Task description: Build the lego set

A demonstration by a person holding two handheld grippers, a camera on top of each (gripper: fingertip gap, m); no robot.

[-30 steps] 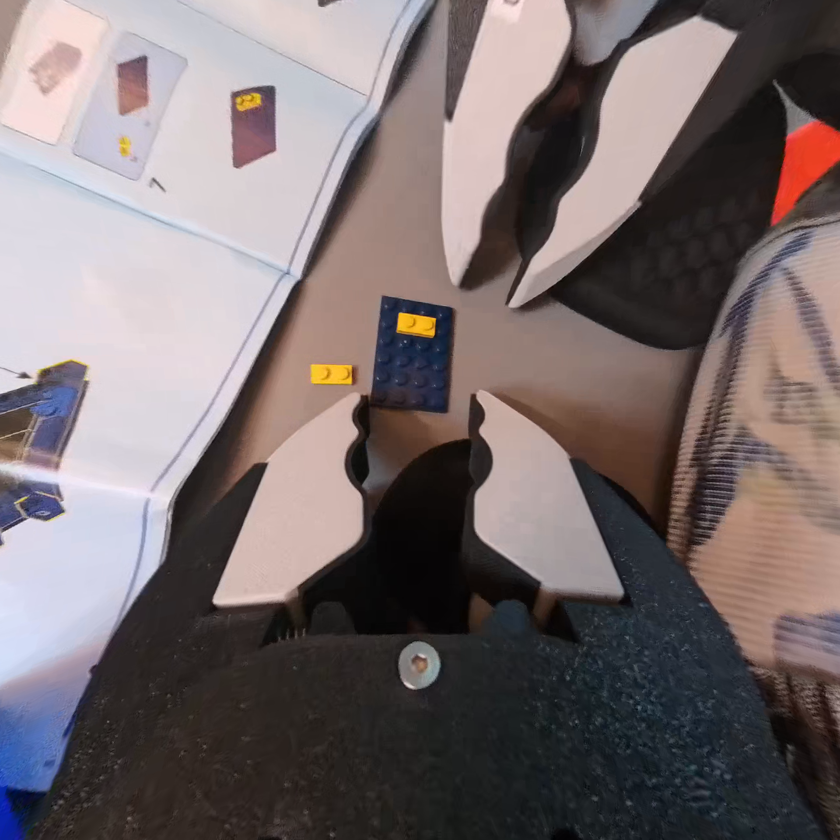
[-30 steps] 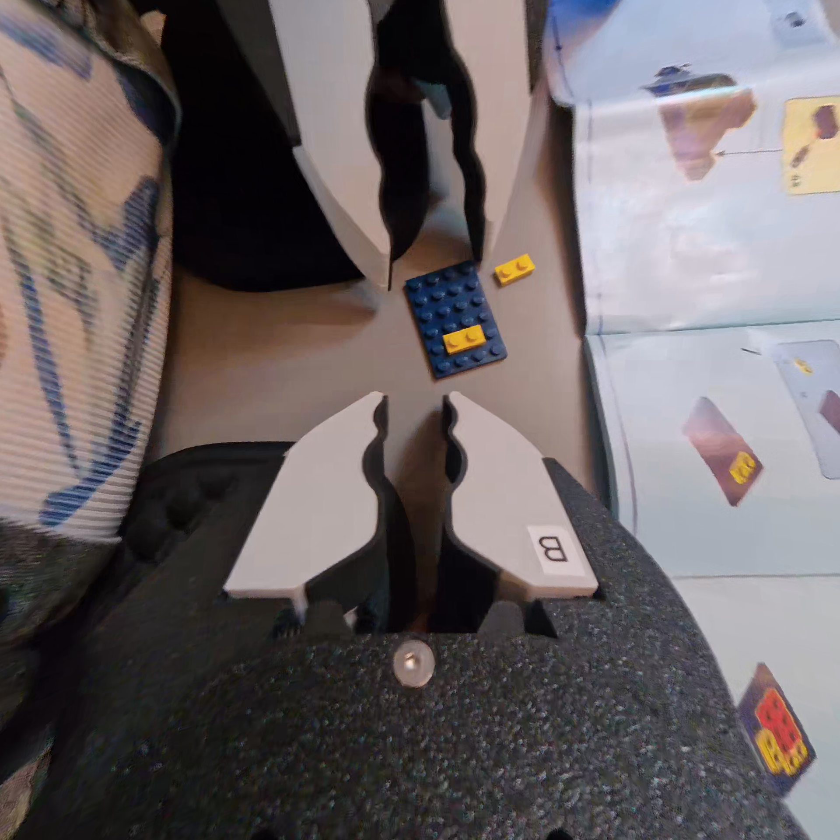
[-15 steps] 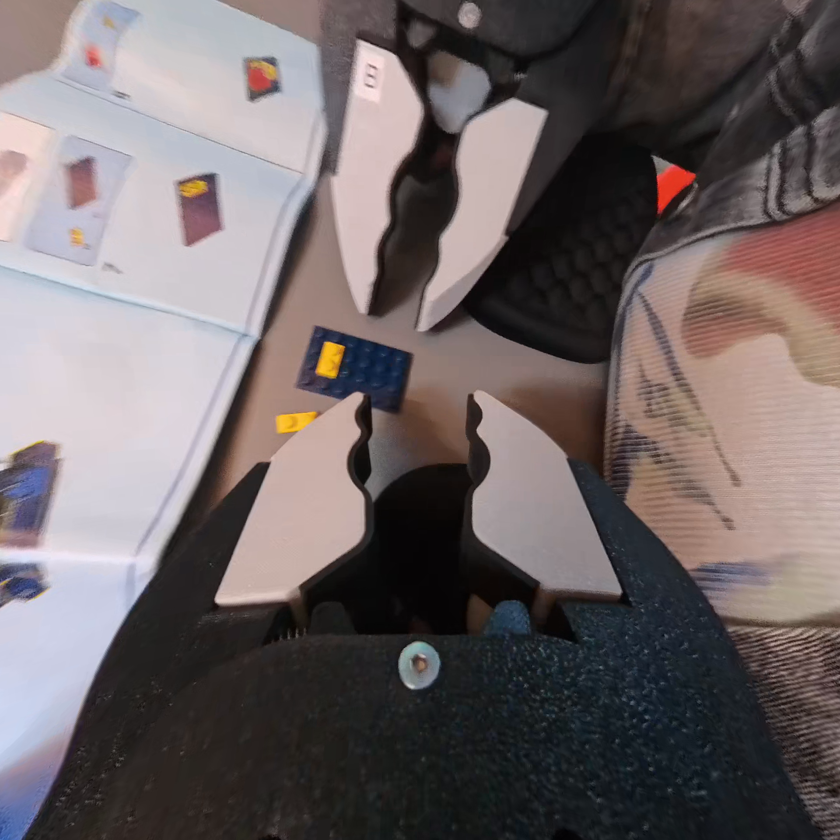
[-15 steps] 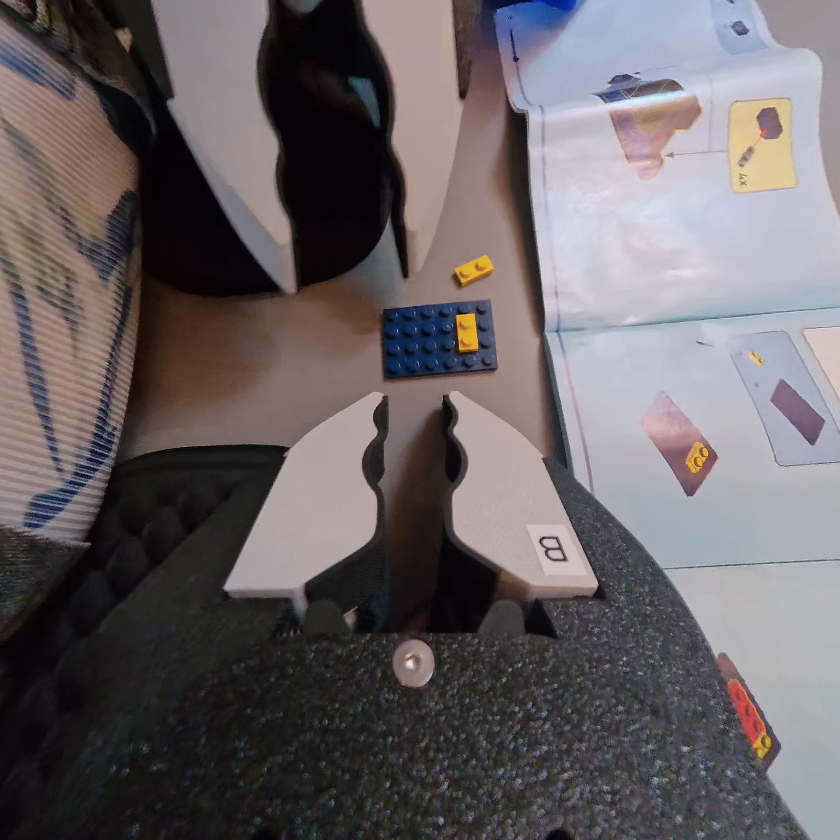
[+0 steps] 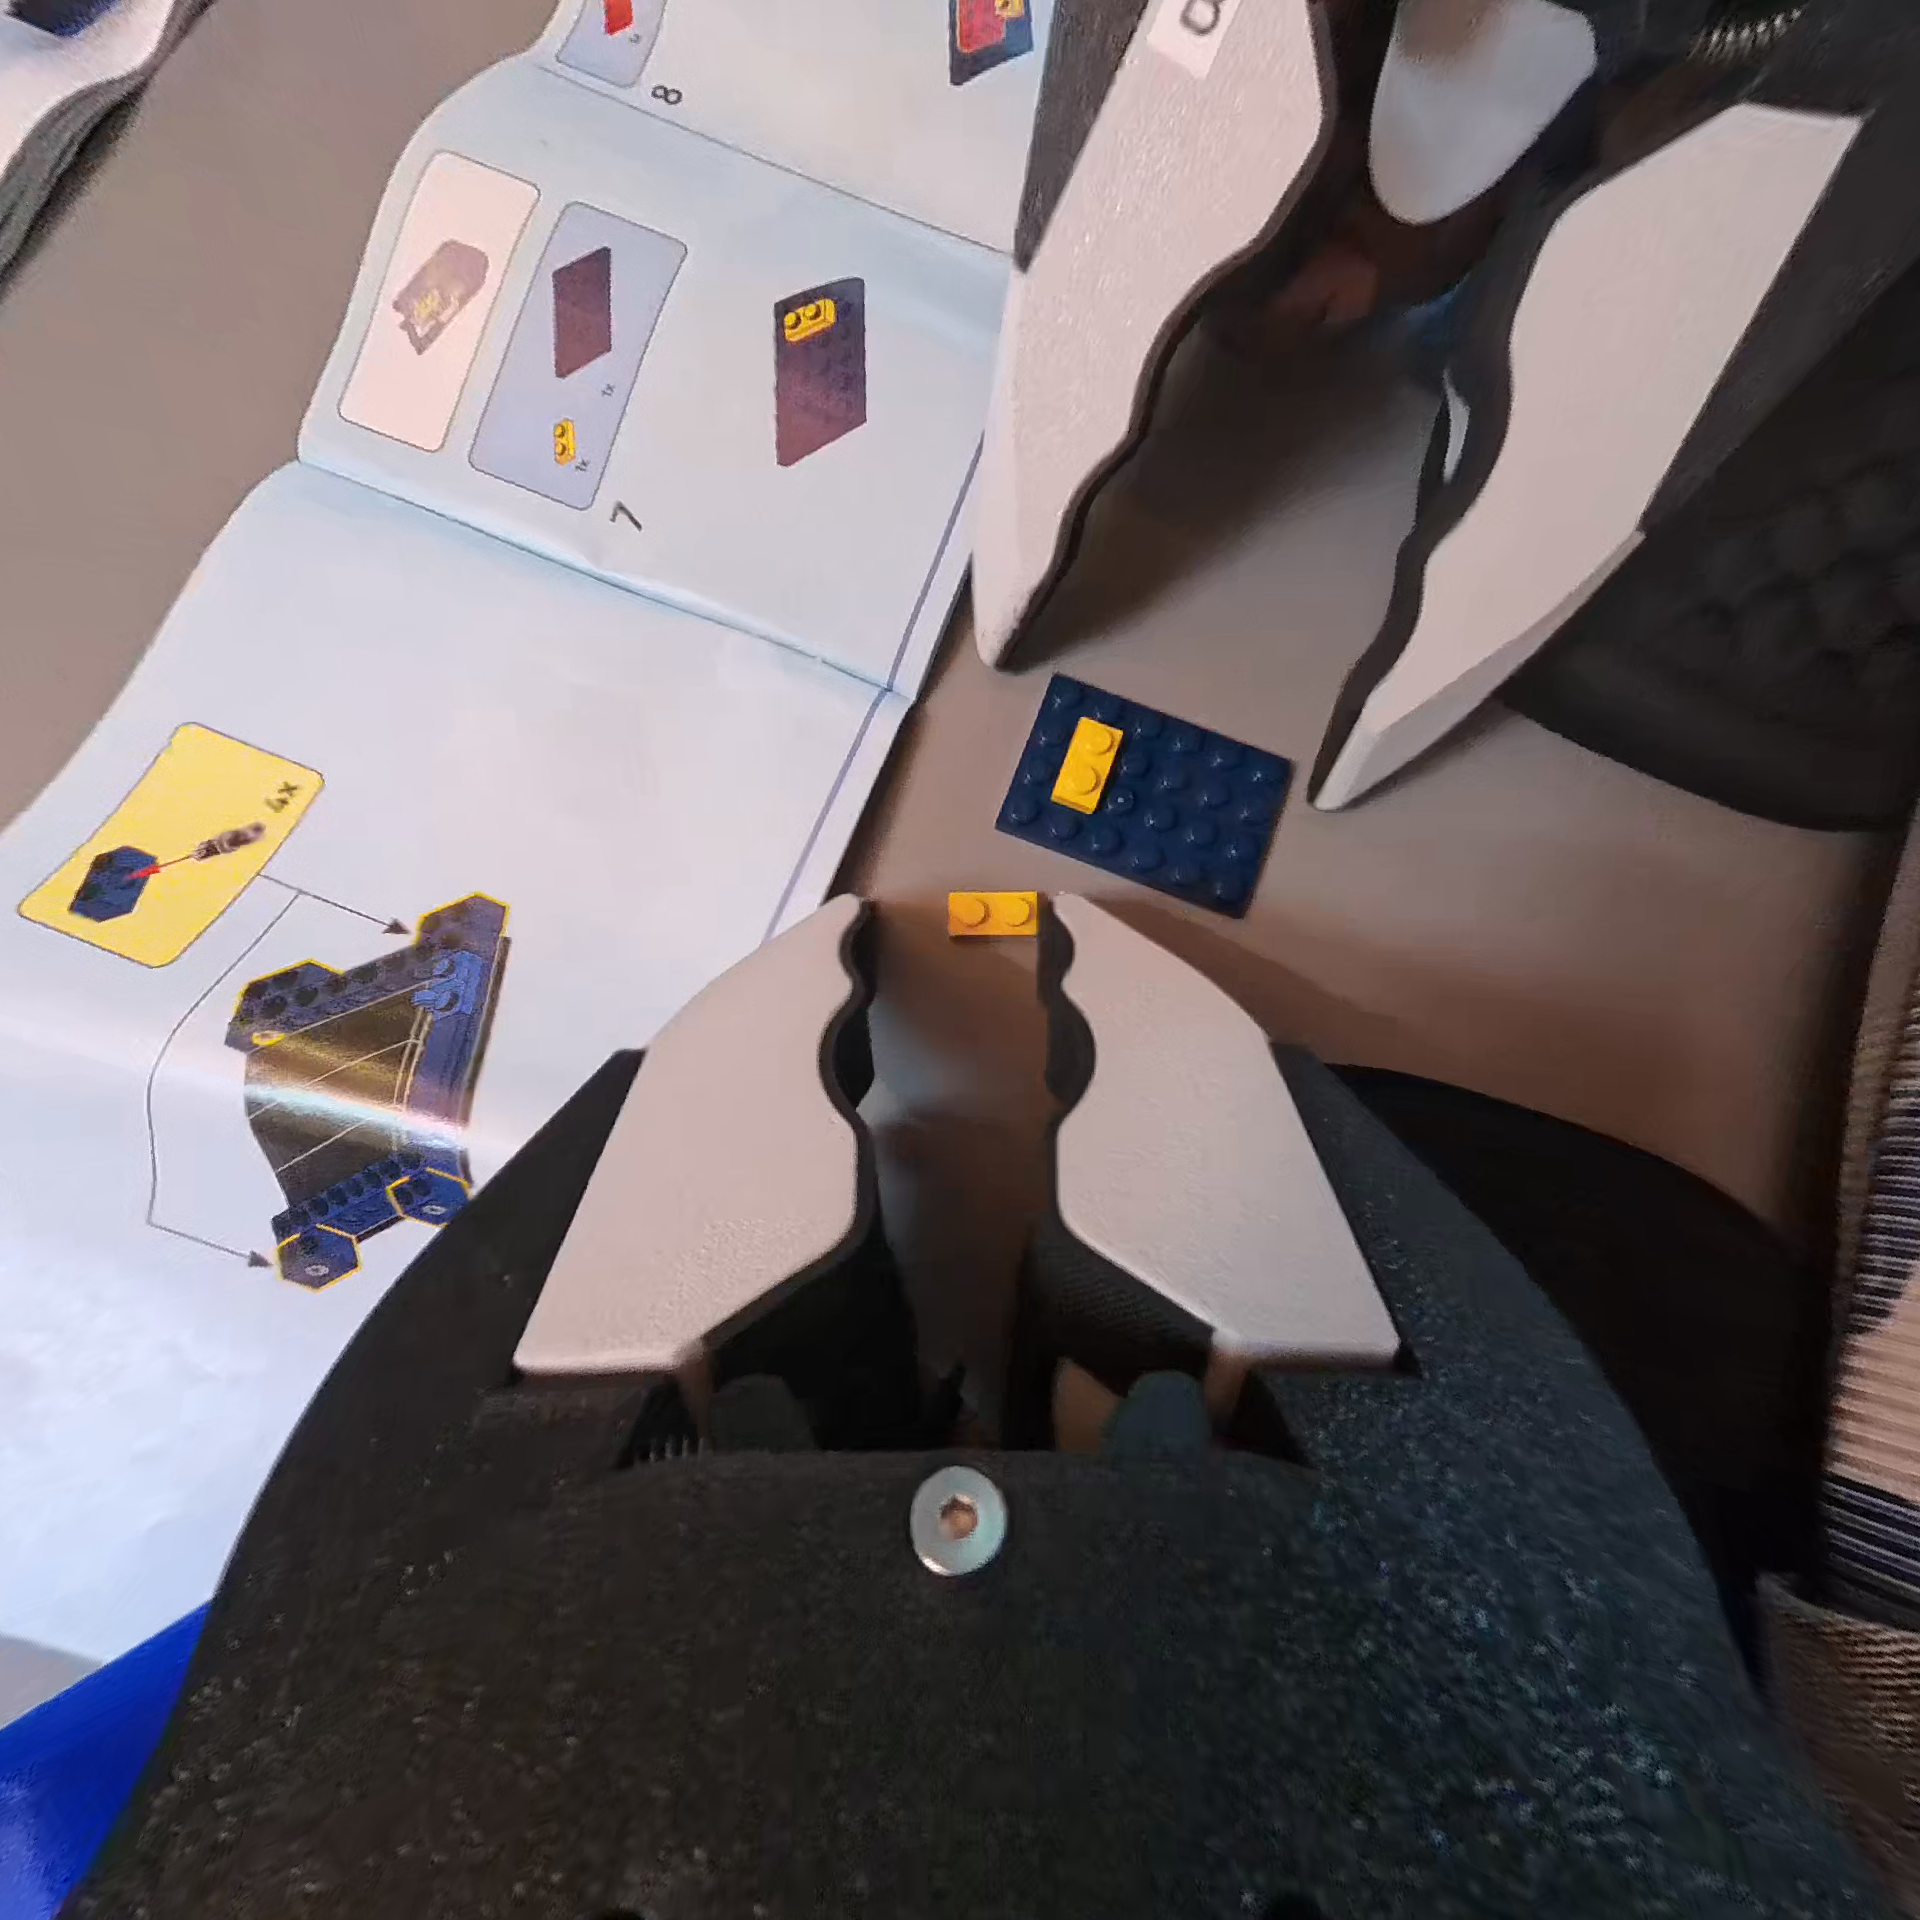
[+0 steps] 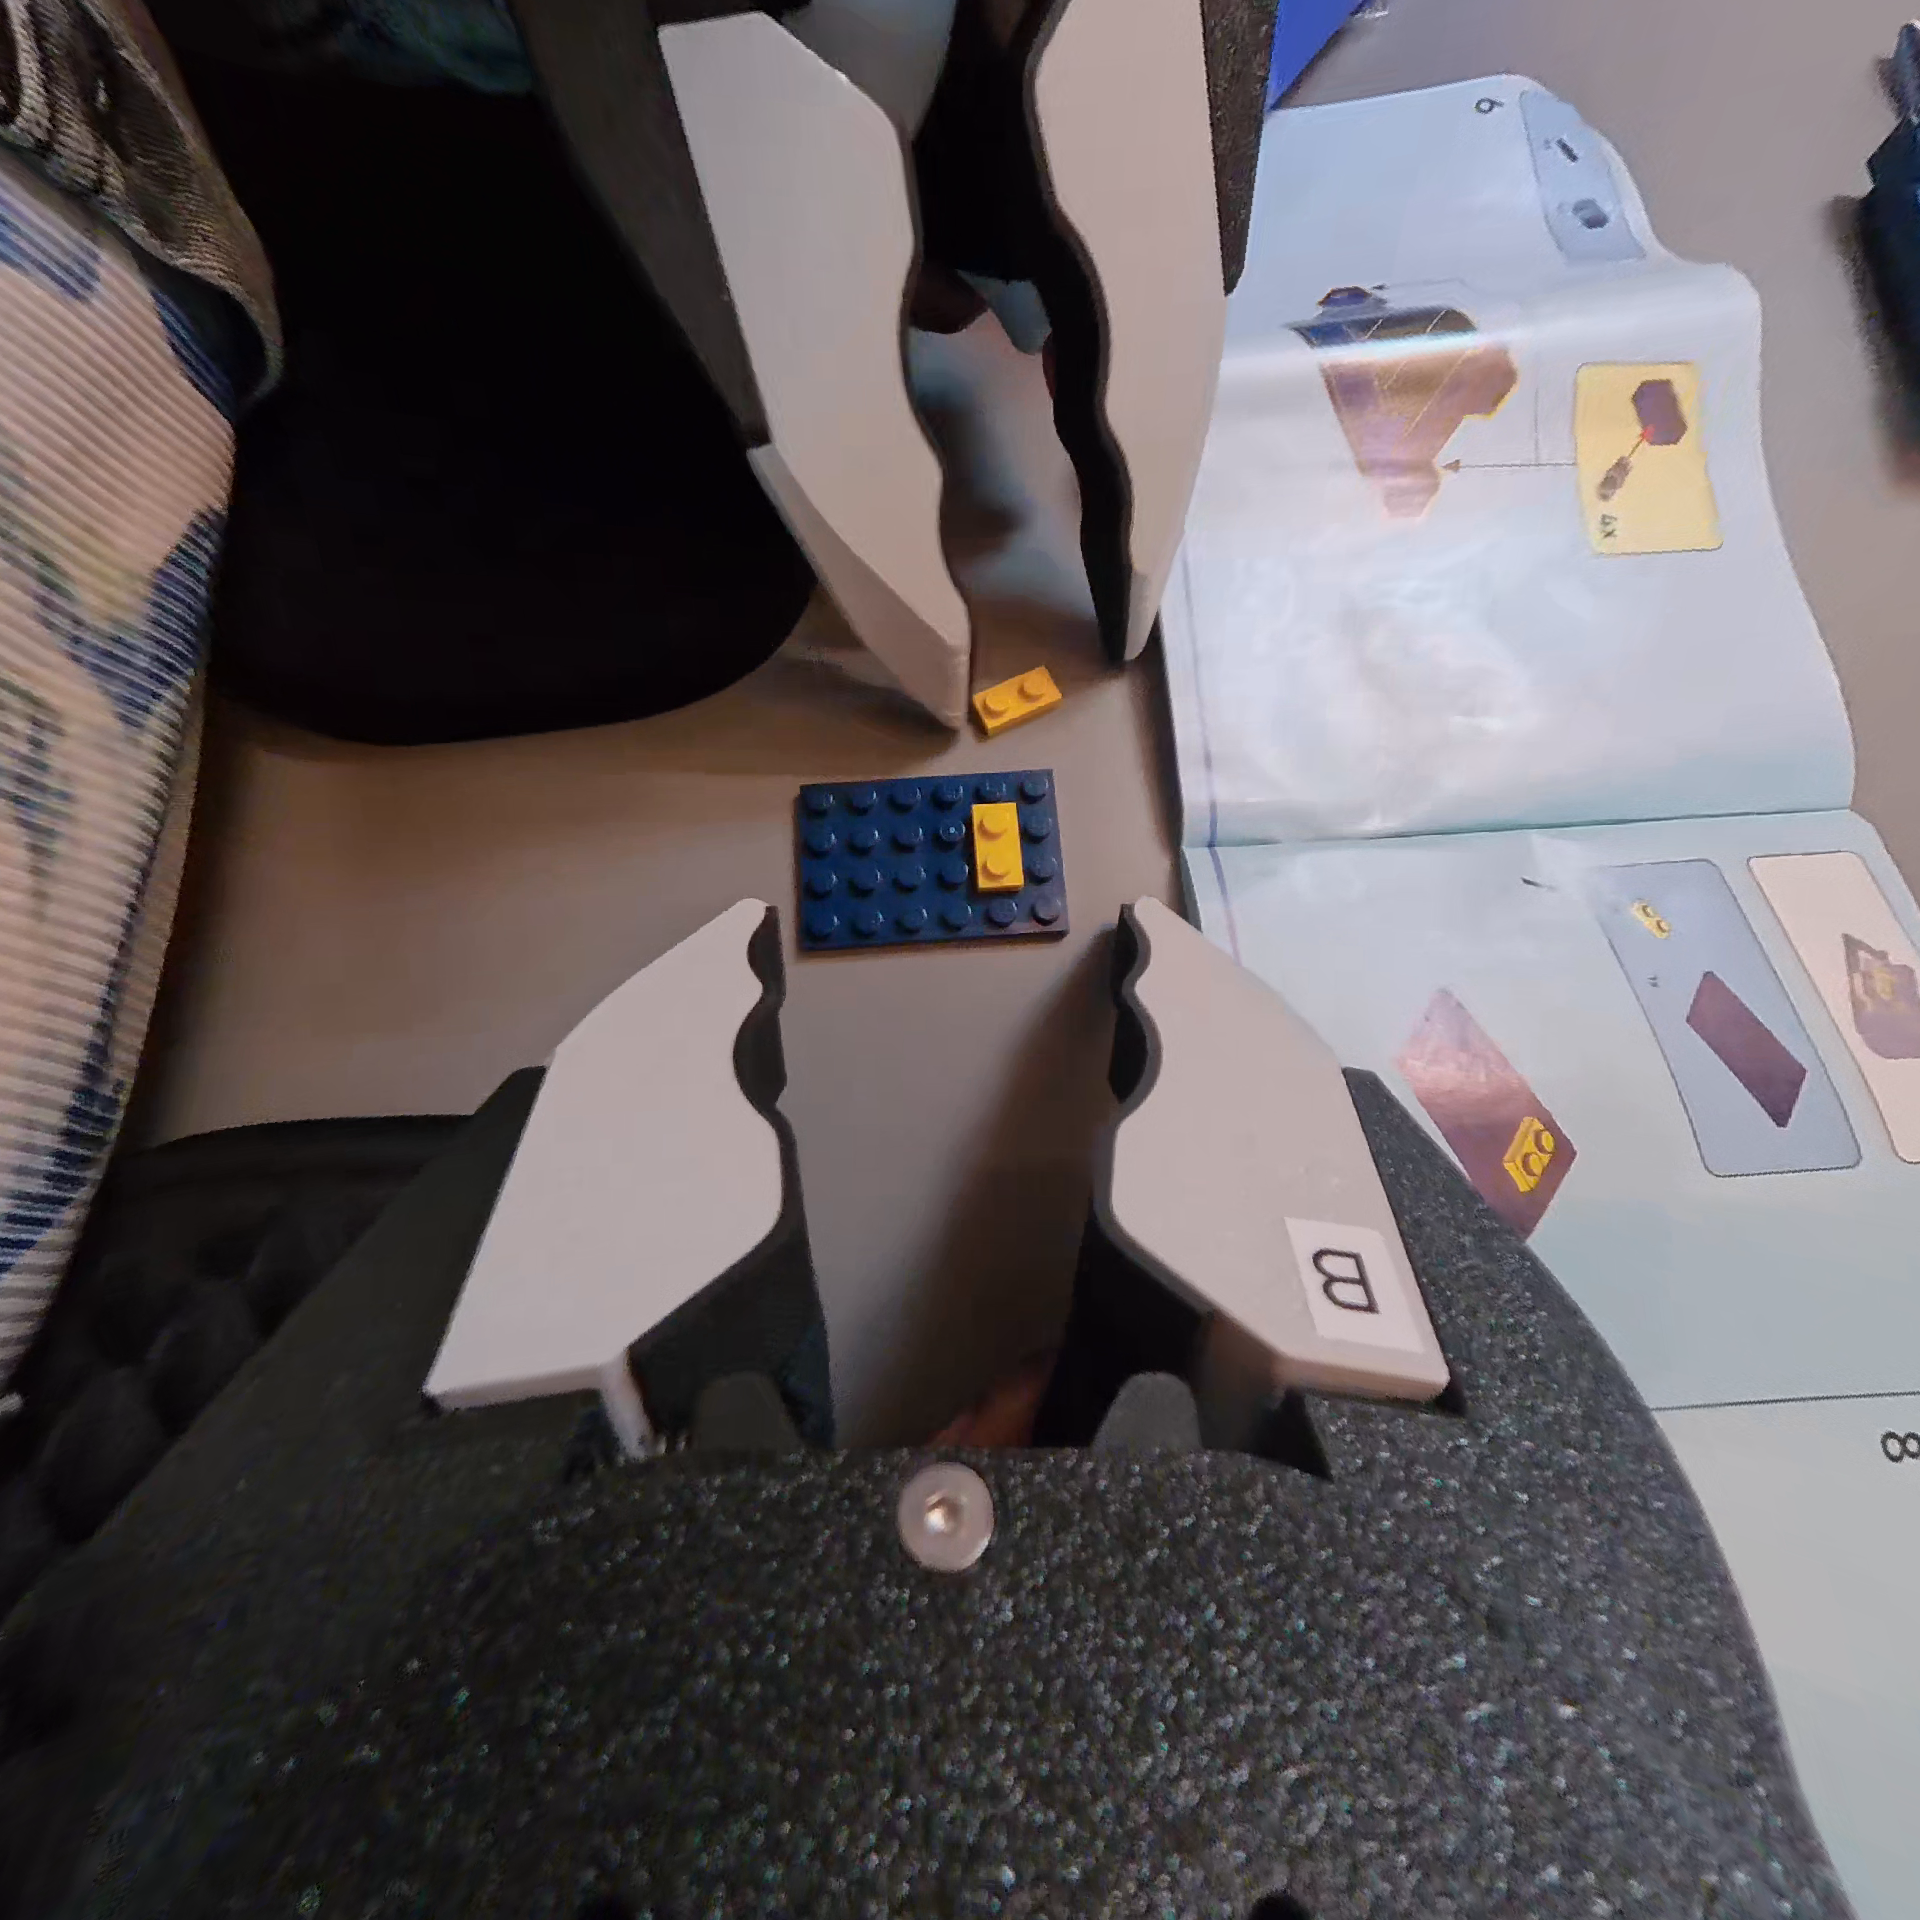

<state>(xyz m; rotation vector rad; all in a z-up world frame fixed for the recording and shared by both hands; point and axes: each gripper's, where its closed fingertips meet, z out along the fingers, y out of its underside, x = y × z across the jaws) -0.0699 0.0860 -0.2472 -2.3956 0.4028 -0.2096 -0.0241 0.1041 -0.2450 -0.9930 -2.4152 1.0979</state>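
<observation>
A dark blue studded plate (image 6: 883, 862) lies flat on the grey table (image 6: 468, 862) with a yellow two-stud plate (image 6: 995, 850) fixed on it. My right gripper (image 6: 948, 925) is open wide and empty, its tips just short of the blue plate's near edge. A loose yellow two-stud plate (image 5: 992, 914) lies on the table between the tips of my left gripper (image 5: 956, 920). It sits close by the right pad, with a clear gap to the left pad, so this gripper is open. The blue plate (image 5: 1174, 821) lies just beyond it. The right wrist view also shows the loose plate (image 6: 1018, 701).
An open instruction booklet (image 5: 520, 727) lies beside the plates, also in the right wrist view (image 6: 1507, 675). A black padded object (image 6: 468, 468) and a person's patterned sleeve (image 6: 83, 727) are on the other side. A blue thing (image 5: 62, 1714) shows at the lower left. The tips of one gripper are about 6 centimetres away from the tips of the other.
My right gripper has opened wide. My left gripper has narrowed and moved so that the loose yellow plate lies between its tips. The blue plate turned about a quarter turn earlier.
</observation>
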